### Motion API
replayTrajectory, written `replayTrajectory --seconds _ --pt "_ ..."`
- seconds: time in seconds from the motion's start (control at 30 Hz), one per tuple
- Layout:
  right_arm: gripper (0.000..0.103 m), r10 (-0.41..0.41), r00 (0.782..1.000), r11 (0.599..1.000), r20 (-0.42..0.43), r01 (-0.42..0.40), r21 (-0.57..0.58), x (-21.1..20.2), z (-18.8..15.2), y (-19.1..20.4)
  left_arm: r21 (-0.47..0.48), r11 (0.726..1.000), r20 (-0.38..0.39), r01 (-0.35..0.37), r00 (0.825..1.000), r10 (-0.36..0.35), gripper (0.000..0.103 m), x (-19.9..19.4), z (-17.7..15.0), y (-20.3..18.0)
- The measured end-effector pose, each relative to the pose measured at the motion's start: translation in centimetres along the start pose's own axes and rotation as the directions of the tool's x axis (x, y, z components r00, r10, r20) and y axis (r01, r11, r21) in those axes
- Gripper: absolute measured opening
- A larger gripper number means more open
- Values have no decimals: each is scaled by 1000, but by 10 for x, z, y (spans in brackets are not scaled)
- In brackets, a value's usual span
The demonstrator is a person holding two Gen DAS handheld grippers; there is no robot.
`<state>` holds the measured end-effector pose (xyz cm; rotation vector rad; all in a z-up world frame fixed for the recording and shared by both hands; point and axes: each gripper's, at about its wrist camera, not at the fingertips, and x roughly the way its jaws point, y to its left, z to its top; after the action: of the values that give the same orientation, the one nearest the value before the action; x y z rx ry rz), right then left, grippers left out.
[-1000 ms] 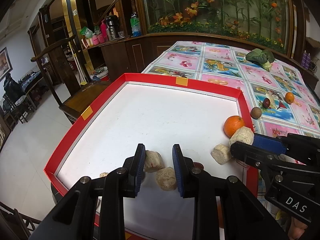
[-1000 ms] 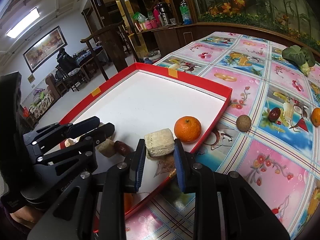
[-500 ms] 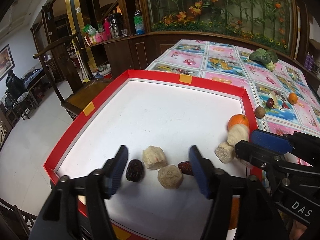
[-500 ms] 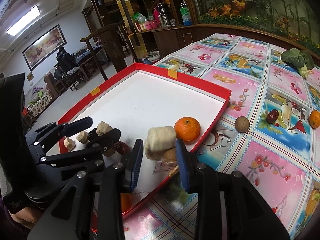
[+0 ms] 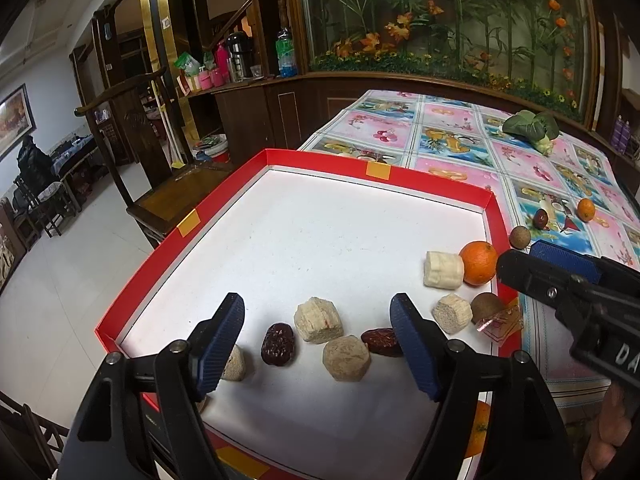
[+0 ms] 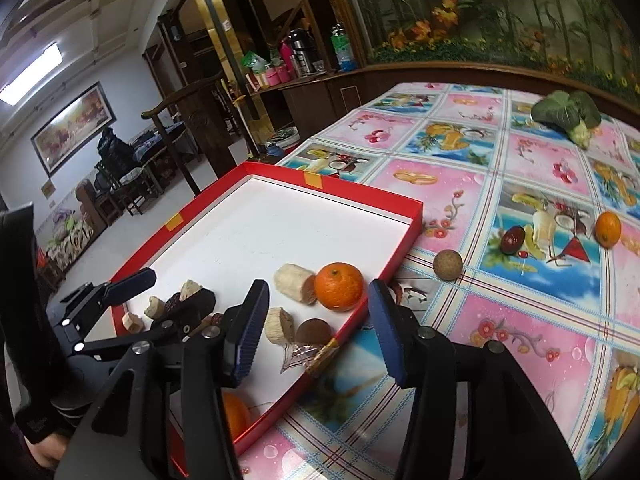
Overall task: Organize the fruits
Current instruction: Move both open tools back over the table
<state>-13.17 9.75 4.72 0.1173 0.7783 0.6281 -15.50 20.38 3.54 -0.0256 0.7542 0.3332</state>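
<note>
The red-rimmed white tray (image 5: 320, 160) holds several beige chunks, among them one (image 5: 318, 320) with two dark dates (image 5: 278, 344) beside it, straight ahead of my left gripper (image 5: 316, 344), which stands open and empty above them. Near the tray's right rim a beige chunk (image 6: 292, 282) lies against an orange (image 6: 339, 286), close to a brown round fruit (image 6: 314, 332). My right gripper (image 6: 316, 332) hangs open and empty just short of these. On the tablecloth lie a brown ball fruit (image 6: 448, 265), a date (image 6: 513, 239) and a small orange (image 6: 608, 229).
A leafy green vegetable (image 6: 568, 114) lies far back on the flowered tablecloth. A crumpled clear wrapper (image 6: 304, 356) hangs over the tray's right rim. Another orange (image 6: 236, 412) shows low behind my right gripper. A wooden chair (image 5: 160, 200) stands left of the table.
Both grippers opened and drew back. The left let go of a beige chunk among the dates; the right let go of a beige chunk, which now lies beside the orange.
</note>
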Motion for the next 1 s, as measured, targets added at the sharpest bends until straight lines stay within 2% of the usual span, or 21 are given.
replayTrajectory --seconds 0.3,0.63,1.0 --pt "55 -4 1000 999 -13 4 39 2 5 -10 -2 1000 -4 -5 1000 5 78 0 0 0" --pt "60 -38 999 997 5 38 74 -4 14 -32 4 1000 7 -29 1000 29 79 -6 7 2" --pt "61 -120 992 990 28 117 78 -25 19 -77 73 997 33 -26 999 23 79 -18 21 -28"
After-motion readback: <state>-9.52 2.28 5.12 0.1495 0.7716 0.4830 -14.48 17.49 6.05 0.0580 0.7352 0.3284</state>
